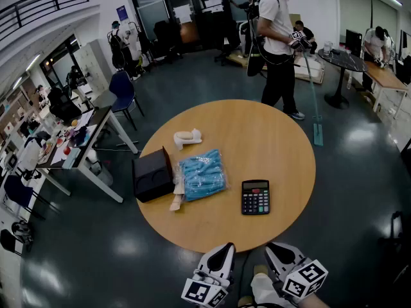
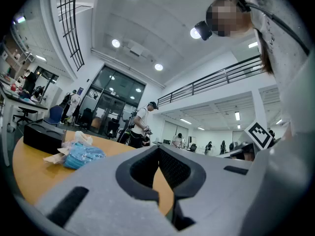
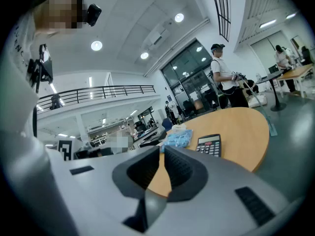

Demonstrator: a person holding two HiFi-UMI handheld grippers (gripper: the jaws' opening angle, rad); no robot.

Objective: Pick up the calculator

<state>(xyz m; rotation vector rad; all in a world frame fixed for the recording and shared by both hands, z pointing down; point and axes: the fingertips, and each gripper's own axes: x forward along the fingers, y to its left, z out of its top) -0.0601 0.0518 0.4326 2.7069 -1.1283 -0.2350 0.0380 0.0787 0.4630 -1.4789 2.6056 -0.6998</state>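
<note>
1 round wooden table (image 1: 257,140) carries 4 things. The 1 calculator (image 1: 255,197) is dark, with 1 red key among its buttons. It lies flat, keys up, on the near right part of the top, a little in from the near edge, with nothing touching it. To its left, apart from it, lies 1 blue packet (image 1: 201,174) of folded cloth in clear wrapping. Just beside the packet's left side stands 1 black box (image 1: 153,174), near the table's left edge. Farther back is 1 white plastic piece (image 1: 187,138). The 2 grippers sit side by side at the near edge, both short of the calculator. The left gripper (image 1: 221,255) and the right gripper (image 1: 276,252) each carry 1 marker cube (image 1: 204,292). In the left gripper view, the left gripper (image 2: 158,149) has its 2 dark ribbed pads pressed together at the tips with nothing between them, and the blue packet (image 2: 81,155) shows off to the left. In the right gripper view, the right gripper (image 3: 162,150) likewise has its 2 pads closed on each other and empty. The calculator (image 3: 209,145) lies ahead and to the right of the tips, with the blue packet (image 3: 178,138) just behind it. Beyond the table's far edge, 1 person in a white shirt (image 1: 276,37) stands on the dark floor. 1 blue chair (image 1: 123,88) is at the far left.
</note>
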